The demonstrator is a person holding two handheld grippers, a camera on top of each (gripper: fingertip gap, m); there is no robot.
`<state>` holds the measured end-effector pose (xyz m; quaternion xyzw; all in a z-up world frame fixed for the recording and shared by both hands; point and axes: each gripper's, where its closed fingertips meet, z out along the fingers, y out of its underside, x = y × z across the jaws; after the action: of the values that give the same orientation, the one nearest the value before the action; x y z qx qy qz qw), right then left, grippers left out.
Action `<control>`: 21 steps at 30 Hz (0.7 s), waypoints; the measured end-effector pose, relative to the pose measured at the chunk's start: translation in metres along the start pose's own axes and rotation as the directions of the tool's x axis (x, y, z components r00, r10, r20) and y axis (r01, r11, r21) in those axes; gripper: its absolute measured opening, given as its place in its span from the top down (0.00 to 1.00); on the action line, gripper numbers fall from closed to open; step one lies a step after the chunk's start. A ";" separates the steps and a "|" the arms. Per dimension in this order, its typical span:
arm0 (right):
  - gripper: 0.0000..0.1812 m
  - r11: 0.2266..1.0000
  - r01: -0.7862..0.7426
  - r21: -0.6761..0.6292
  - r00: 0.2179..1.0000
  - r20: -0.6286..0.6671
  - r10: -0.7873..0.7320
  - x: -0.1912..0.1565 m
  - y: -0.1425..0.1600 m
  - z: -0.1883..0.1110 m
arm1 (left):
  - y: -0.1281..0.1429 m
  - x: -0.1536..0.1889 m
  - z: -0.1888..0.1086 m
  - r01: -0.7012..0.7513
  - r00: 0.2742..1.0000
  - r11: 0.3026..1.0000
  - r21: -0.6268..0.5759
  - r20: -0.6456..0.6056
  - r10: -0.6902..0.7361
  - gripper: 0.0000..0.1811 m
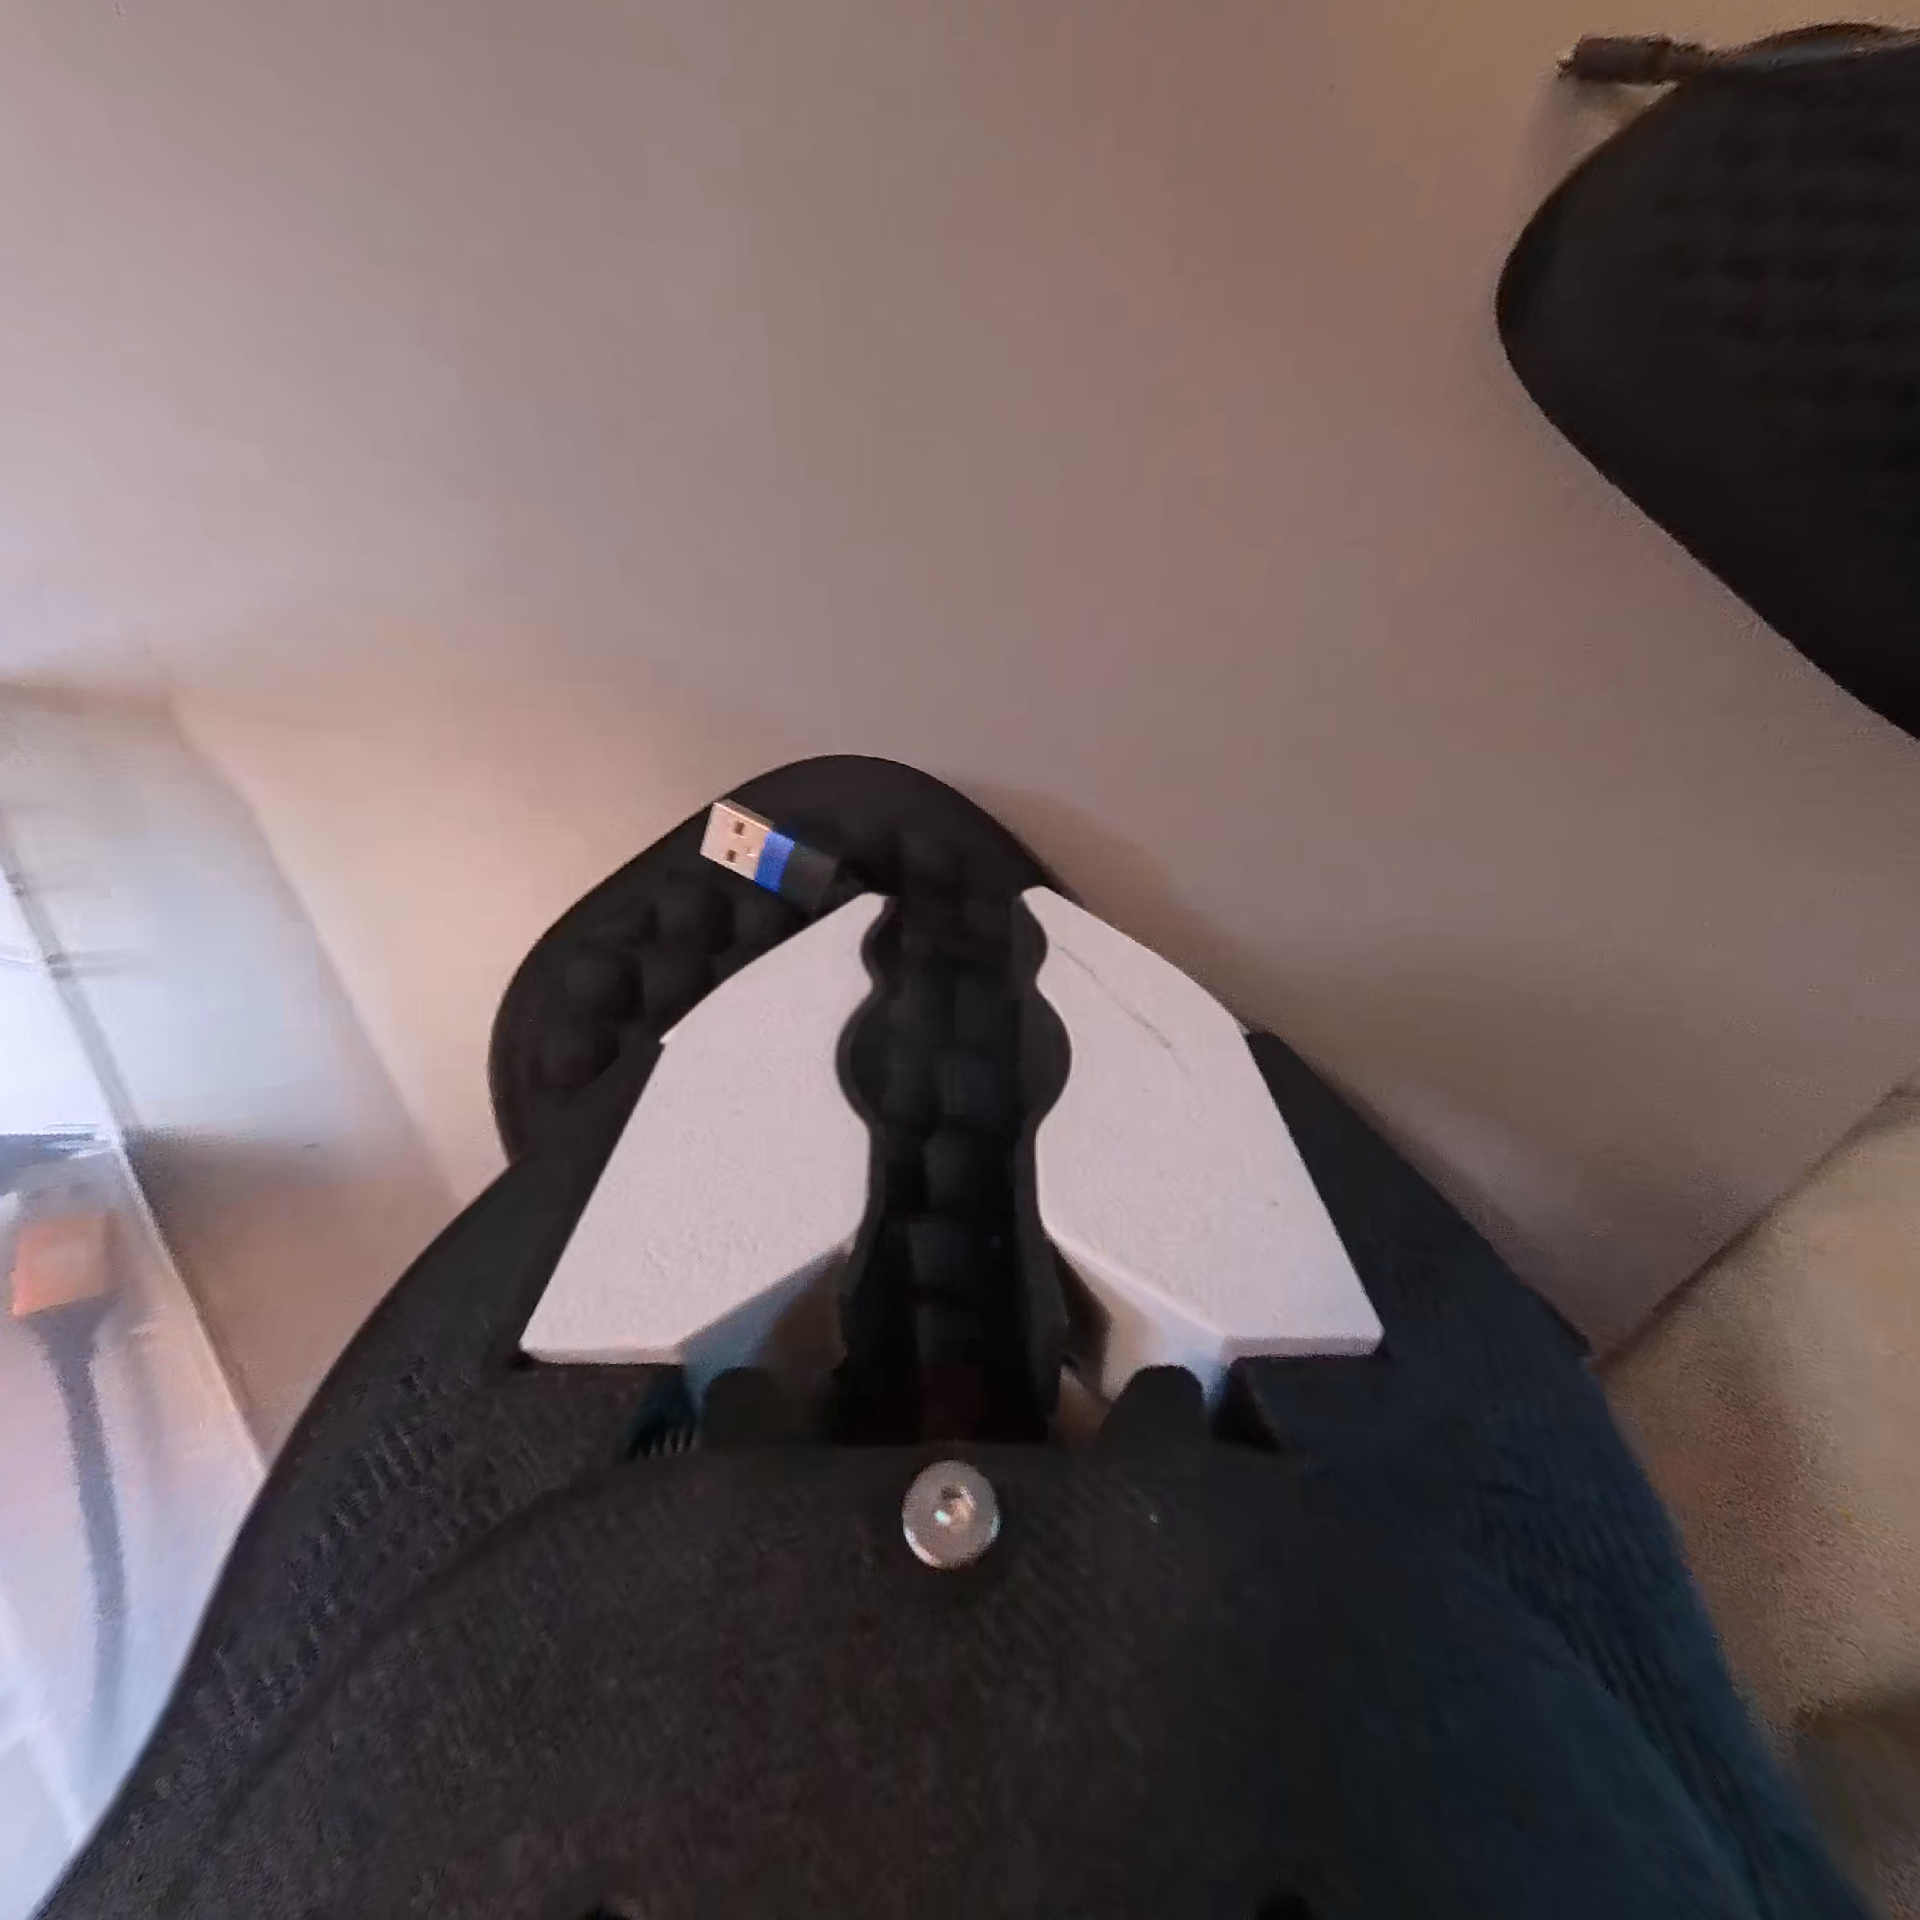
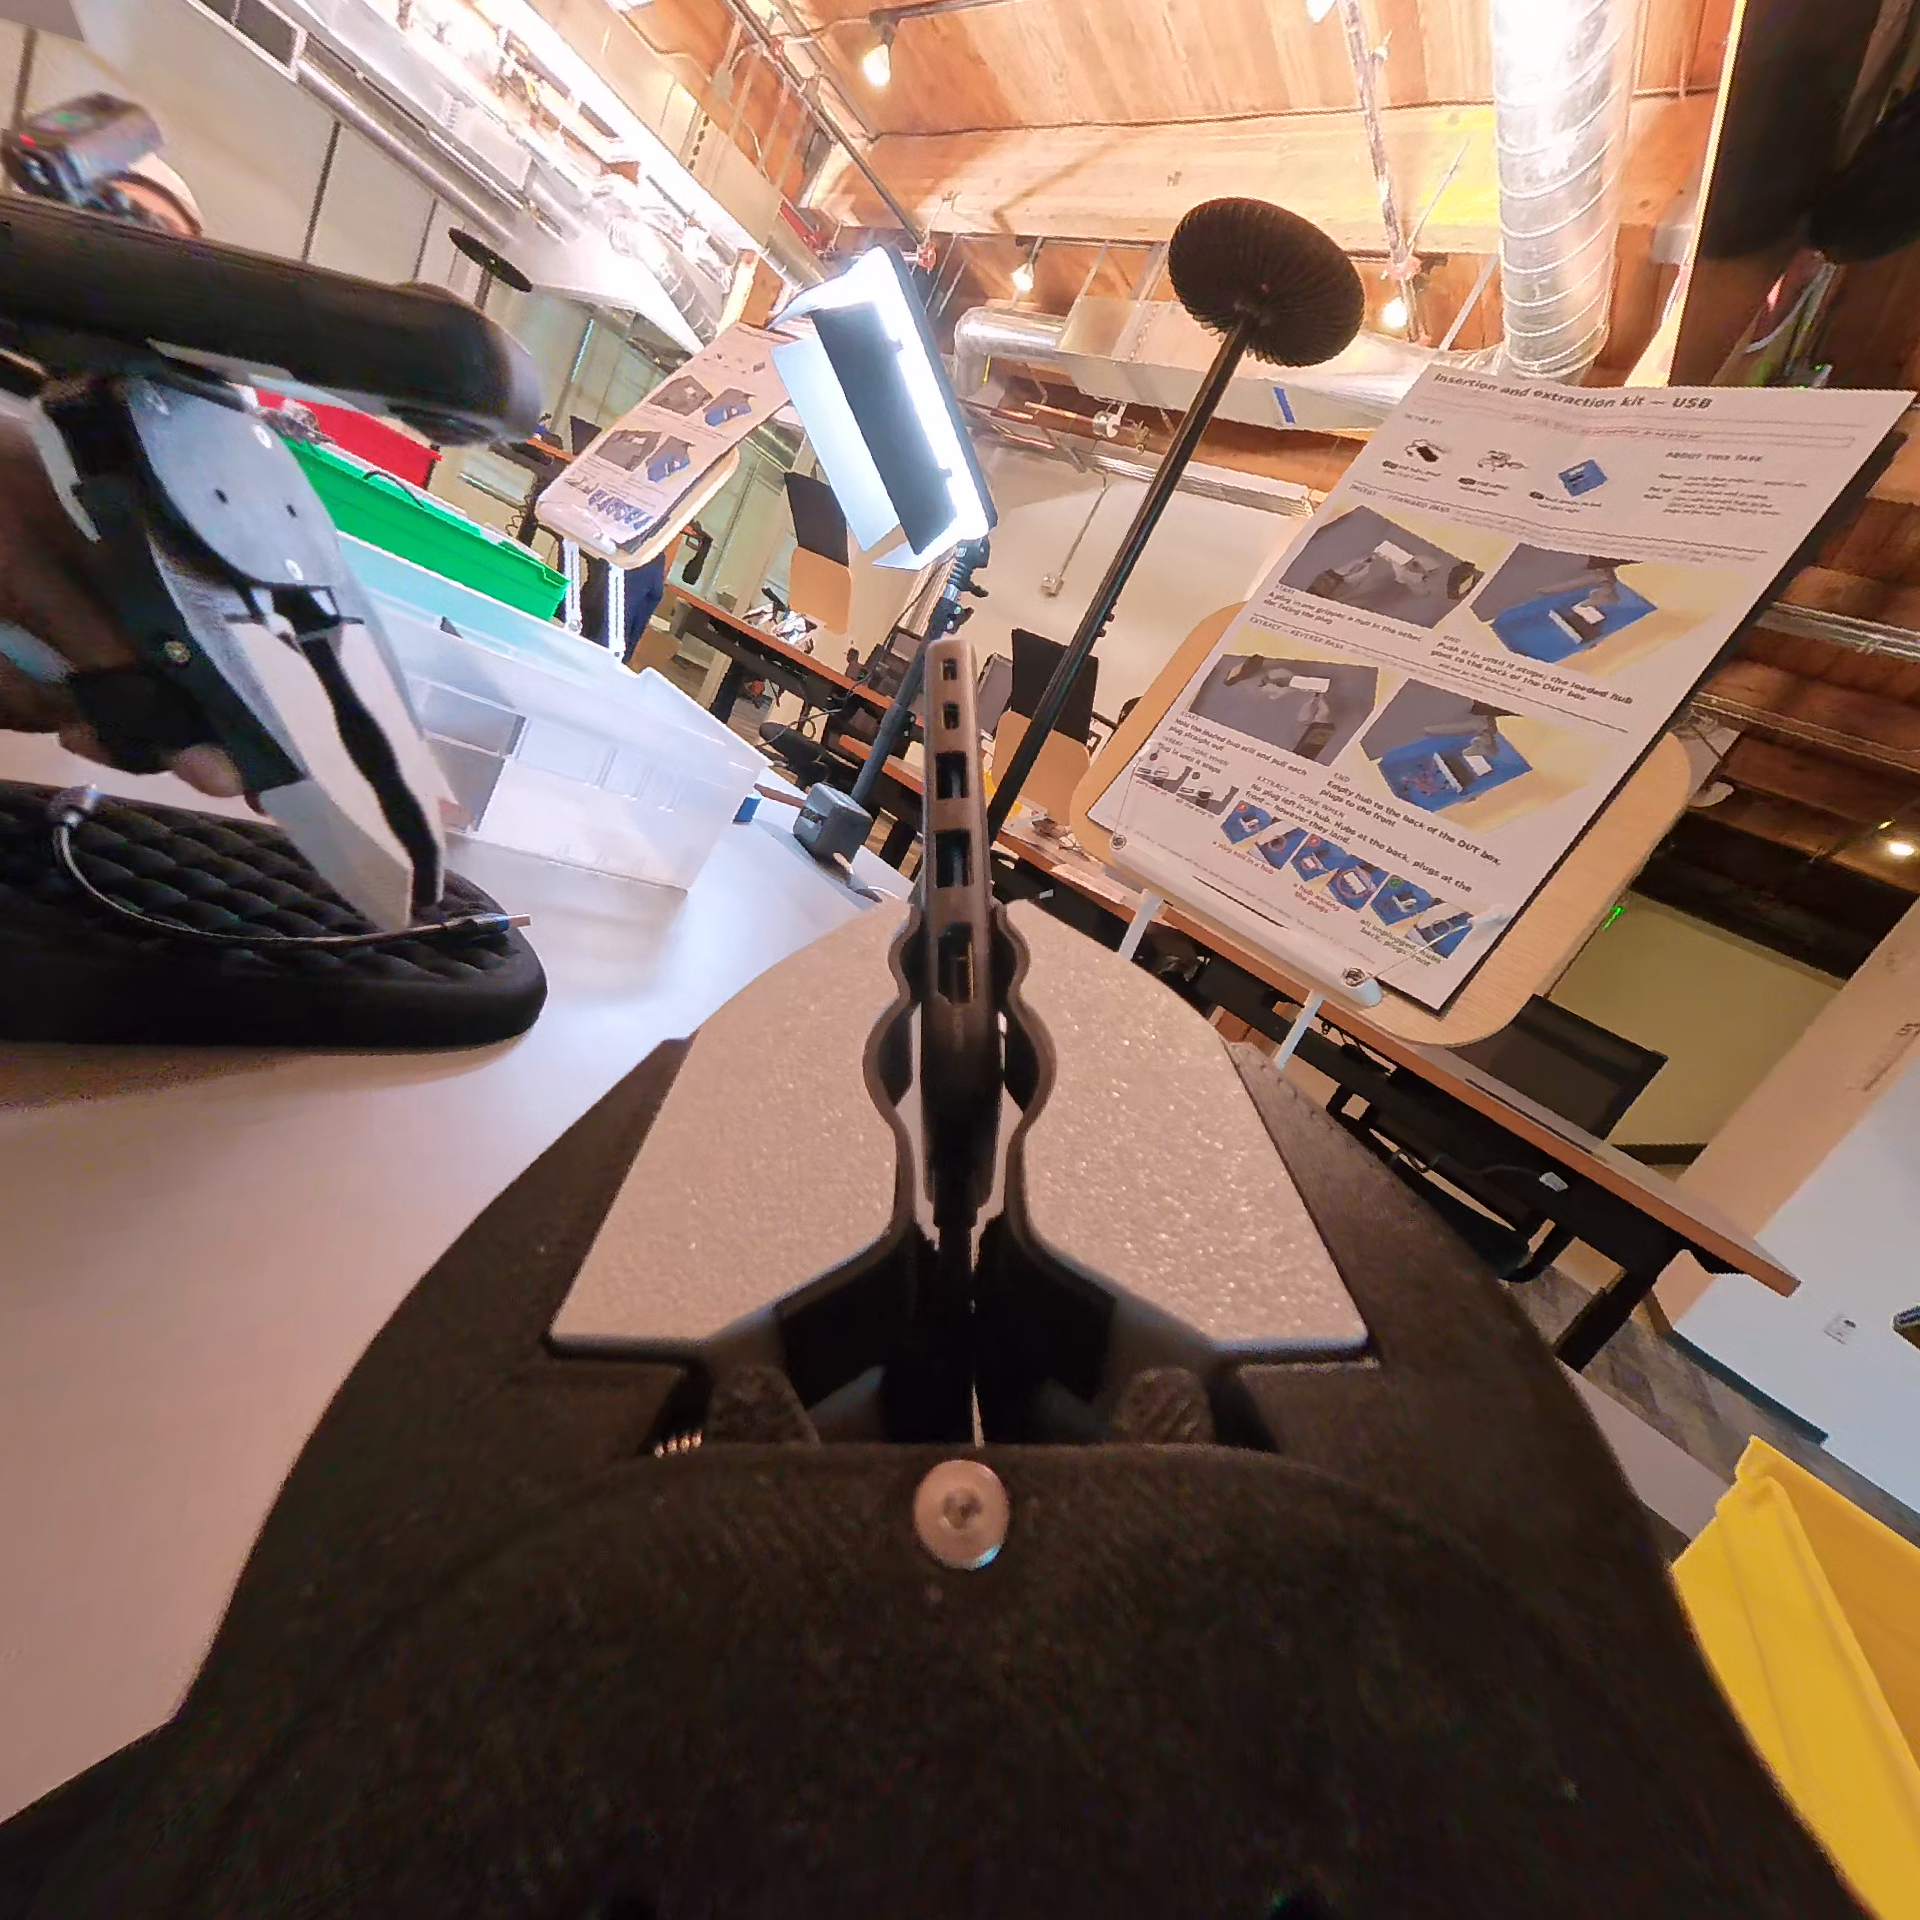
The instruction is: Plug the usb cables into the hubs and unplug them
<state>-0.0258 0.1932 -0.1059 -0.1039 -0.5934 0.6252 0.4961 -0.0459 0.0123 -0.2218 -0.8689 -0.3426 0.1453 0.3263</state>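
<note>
Two claws are pinching: left claw (image 1: 883, 862) holds the USB plug (image 1: 750, 844) free at centre frame; right claw (image 2: 951, 997) holds the hub (image 2: 951, 821) upright, ports exposed for insertion.

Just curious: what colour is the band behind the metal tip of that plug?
Blue, on the USB plug; clearest in the left wrist view.

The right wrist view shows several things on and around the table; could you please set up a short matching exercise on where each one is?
Things:
1. hub
2. USB plug
3. yellow bin
4. black pad

Places:
A. lower right corner
B. clamped upright in the right gripper
C. on the table, left
D. sticking out of the left gripper

Pairs: 1-B, 2-D, 3-A, 4-C.
</note>
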 end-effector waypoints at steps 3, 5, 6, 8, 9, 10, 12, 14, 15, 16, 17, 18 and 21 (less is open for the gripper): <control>0.94 1.000 0.007 -0.010 1.000 0.000 -0.007 0.000 0.002 0.000 | 0.011 -0.001 0.003 -0.034 0.999 0.998 -0.060 0.026 0.035 0.88; 0.94 1.000 0.012 -0.016 1.000 0.000 -0.012 -0.001 0.002 0.001 | 0.016 0.005 0.003 -0.024 1.000 0.997 -0.076 -0.006 0.024 0.87; 0.94 1.000 0.015 -0.019 1.000 0.000 -0.015 -0.001 0.003 0.001 | 0.017 0.005 0.003 -0.034 0.999 0.996 -0.082 -0.002 0.034 0.87; 0.94 1.000 0.019 -0.023 1.000 0.001 -0.019 -0.001 0.003 0.001 | 0.021 0.010 0.005 -0.076 0.997 0.992 -0.102 -0.016 0.074 0.89; 0.94 0.999 0.022 -0.025 1.000 0.002 -0.022 -0.001 0.003 0.001 | 0.021 0.010 0.005 -0.117 0.993 0.988 -0.101 -0.014 0.116 0.90; 0.94 0.999 0.025 -0.027 1.000 0.002 -0.025 -0.002 0.004 0.001 | 0.021 0.010 0.003 -0.167 0.986 0.980 -0.104 -0.018 0.166 0.91; 0.94 0.999 0.025 -0.029 1.000 0.000 -0.025 -0.001 0.004 0.001 | 0.022 0.007 -0.003 -0.289 0.957 0.949 -0.126 -0.026 0.288 0.97; 0.94 0.999 0.022 -0.024 1.000 -0.001 -0.022 -0.001 0.003 0.001 | 0.026 -0.009 -0.014 -0.449 0.886 0.871 -0.198 0.023 0.462 0.97; 0.94 1.000 0.021 -0.022 1.000 -0.002 -0.021 -0.001 0.003 0.001 | 0.029 -0.013 -0.019 -0.503 0.854 0.833 -0.229 0.015 0.520 0.97; 0.94 1.000 0.022 -0.022 1.000 -0.003 -0.022 -0.001 0.003 0.001 | 0.034 -0.015 -0.023 -0.518 0.845 0.817 -0.256 -0.006 0.534 0.97; 0.94 0.999 0.023 -0.023 1.000 -0.003 -0.023 -0.001 0.003 0.001 | 0.039 -0.013 -0.026 -0.520 0.847 0.811 -0.269 -0.040 0.530 0.98; 0.94 0.999 0.024 -0.023 1.000 -0.003 -0.024 -0.001 0.003 0.001 | 0.044 -0.012 -0.027 -0.522 0.849 0.809 -0.270 -0.067 0.525 0.98; 0.94 0.999 0.023 -0.024 1.000 0.000 -0.023 -0.001 0.003 0.001 | 0.053 -0.018 -0.028 -0.507 0.858 0.816 -0.278 -0.068 0.510 0.94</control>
<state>-0.0277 0.1923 -0.1090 -0.1033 -0.6020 0.6121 0.5022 -0.0186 -0.0423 -0.2353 -0.9658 -0.1171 0.1801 0.1451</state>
